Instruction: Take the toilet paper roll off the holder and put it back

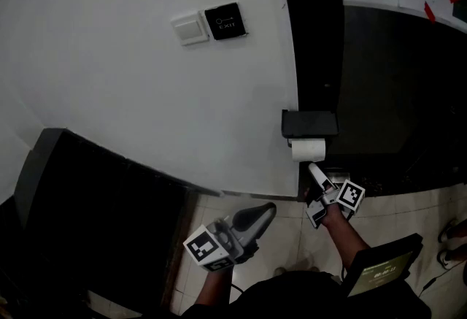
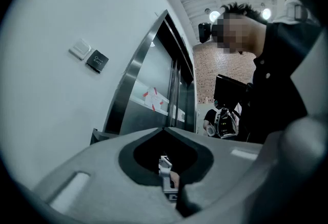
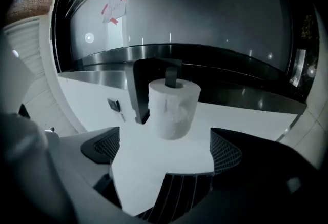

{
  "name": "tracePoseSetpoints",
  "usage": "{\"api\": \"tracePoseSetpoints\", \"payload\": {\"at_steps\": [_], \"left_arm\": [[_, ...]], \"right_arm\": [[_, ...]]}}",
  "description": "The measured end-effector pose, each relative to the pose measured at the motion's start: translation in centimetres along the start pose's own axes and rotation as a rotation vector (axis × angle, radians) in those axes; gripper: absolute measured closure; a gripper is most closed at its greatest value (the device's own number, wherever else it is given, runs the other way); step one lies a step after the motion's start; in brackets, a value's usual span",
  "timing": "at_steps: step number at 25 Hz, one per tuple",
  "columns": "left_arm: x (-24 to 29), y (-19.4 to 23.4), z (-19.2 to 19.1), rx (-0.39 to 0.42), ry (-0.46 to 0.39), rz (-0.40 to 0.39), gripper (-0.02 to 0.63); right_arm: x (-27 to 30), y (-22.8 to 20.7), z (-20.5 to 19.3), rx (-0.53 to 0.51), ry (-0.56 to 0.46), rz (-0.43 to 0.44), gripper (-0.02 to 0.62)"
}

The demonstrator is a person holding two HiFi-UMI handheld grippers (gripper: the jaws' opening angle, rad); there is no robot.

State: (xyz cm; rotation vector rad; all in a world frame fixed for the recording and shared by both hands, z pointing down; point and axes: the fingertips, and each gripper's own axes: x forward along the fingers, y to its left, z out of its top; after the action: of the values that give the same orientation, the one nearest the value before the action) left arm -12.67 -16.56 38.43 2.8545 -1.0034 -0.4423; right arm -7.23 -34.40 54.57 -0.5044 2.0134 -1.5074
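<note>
- The toilet paper roll (image 3: 173,107) is sitting on its holder (image 1: 310,123), which is hanging on the white wall (image 1: 146,91) just beside a dark door panel (image 1: 379,77). The holder's arm is passing through the core.
- The roll is lying straight ahead of my right gripper (image 3: 164,146), just past the tips and not touching them. Its long axis is running along the wall, so my pads are facing its round sides.
- My right jaws are standing wide apart, with nothing between them yet.
- My left gripper (image 1: 266,214) is hanging lower and well apart from the roll, its jaws together and empty.
- I am judging the right hand the nearer. It needs to push forward around the roll, close, then slide it along the arm.
</note>
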Motion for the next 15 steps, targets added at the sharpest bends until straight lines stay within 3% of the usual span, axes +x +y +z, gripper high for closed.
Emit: {"api": "tracePoseSetpoints", "payload": {"at_steps": [3,7,8,10,12,15], "left_arm": [[1.0,-0.8,0.3,-0.008,-0.014,-0.044,0.607],[2.8,-1.3,-0.1,-0.013,0.001,-0.095,0.607],[3.1,-1.3,-0.4,-0.013,0.011,-0.101,0.607],[4.0,-2.0,-0.3,-0.024,-0.001,-0.131,0.607],[5.2,-3.4,0.4,-0.031,-0.029,-0.179,0.607],[6.4,-4.2,0.3,0.003,-0.023,-0.213,0.607]], "right_arm": [[-3.6,3.9,-3.8,-0.103,0.153,0.101,0.091],[-7.2,10.9,-5.0,-0.413,0.281,0.216,0.202],[-7.8,12.7,-4.8,-0.502,0.286,0.239,0.219],[-8.8,16.4,-4.5,-0.698,0.278,0.280,0.343],[-9.6,20.5,-4.1,-0.881,0.239,0.315,0.416],[-10.3,26.1,-3.0,-1.068,0.140,0.350,0.578]]}}
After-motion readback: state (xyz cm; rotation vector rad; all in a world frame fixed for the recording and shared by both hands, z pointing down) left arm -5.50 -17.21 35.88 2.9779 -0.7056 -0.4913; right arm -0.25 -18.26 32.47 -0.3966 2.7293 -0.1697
